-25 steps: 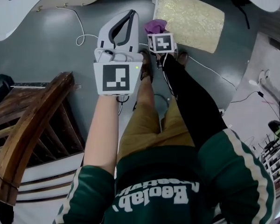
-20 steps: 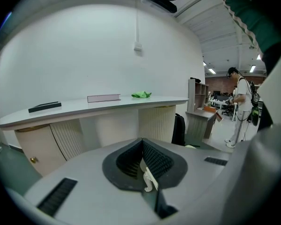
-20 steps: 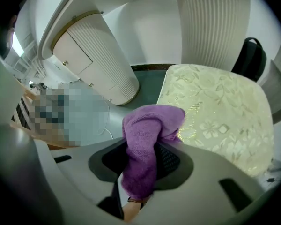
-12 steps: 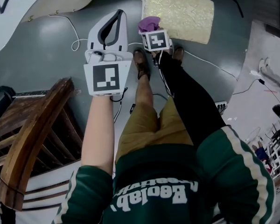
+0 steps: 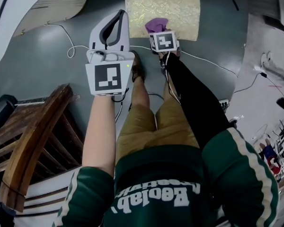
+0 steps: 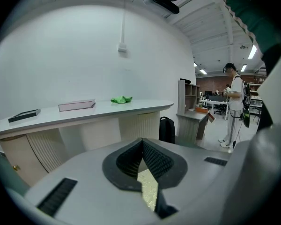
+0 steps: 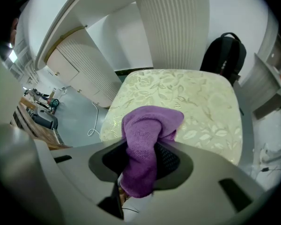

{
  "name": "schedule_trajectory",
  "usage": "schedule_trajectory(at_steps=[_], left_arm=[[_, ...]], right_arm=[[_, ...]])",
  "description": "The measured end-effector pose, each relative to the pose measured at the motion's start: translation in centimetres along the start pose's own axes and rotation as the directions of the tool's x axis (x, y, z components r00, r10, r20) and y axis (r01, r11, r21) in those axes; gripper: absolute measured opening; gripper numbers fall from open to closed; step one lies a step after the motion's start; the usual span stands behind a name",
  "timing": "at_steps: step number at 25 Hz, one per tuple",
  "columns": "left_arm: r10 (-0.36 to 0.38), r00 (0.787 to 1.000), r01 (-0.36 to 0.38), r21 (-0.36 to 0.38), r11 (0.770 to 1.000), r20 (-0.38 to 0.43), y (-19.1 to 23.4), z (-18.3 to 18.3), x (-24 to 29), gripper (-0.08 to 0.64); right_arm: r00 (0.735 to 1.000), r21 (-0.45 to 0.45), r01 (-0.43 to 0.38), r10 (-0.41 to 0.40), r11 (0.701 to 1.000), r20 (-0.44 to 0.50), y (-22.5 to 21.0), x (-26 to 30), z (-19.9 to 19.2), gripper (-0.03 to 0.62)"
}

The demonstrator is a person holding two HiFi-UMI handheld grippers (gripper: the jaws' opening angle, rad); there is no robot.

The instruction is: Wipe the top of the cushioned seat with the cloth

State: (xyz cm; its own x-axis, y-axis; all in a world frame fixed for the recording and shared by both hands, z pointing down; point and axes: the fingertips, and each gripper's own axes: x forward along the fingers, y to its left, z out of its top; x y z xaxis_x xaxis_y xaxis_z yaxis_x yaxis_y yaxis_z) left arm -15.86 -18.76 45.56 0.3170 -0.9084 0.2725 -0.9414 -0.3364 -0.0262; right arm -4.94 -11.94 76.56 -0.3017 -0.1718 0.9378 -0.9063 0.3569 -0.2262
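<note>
The cushioned seat [image 5: 163, 8] is a pale gold square with a leaf pattern, standing on the grey floor at the top of the head view. My right gripper [image 5: 157, 30] is shut on a purple cloth [image 5: 156, 24], which hangs over the seat's near edge. In the right gripper view the cloth [image 7: 145, 144] bulges out of the jaws, with the seat [image 7: 201, 107] just beyond it. My left gripper [image 5: 120, 14] is held left of the seat, shut with nothing in it. A sliver of the seat [image 6: 150, 193] shows behind its jaws.
A dark wooden chair [image 5: 33, 136] stands at the left. White cables [image 5: 71, 46] run across the floor. A curved white counter [image 5: 19, 4] lies far left, and a black backpack [image 7: 225, 55] leans behind the seat. The person's legs and shoes [image 5: 137, 70] are below the grippers.
The seat has come nearer and more to the middle of the head view. My right gripper with the cloth now overlaps its near edge. Both jaws stay as they were.
</note>
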Motion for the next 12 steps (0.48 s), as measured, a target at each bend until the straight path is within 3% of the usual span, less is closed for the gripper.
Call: schedule_trajectory(at_steps=[12], left_arm=[[-0.035,0.999,0.034,0.017,0.999,0.010,-8.0,2.1,5.8,0.015]], right_arm=[[0.999,0.029,0.053,-0.052,0.998,-0.013,-12.6,-3.4,-2.0,0.150]])
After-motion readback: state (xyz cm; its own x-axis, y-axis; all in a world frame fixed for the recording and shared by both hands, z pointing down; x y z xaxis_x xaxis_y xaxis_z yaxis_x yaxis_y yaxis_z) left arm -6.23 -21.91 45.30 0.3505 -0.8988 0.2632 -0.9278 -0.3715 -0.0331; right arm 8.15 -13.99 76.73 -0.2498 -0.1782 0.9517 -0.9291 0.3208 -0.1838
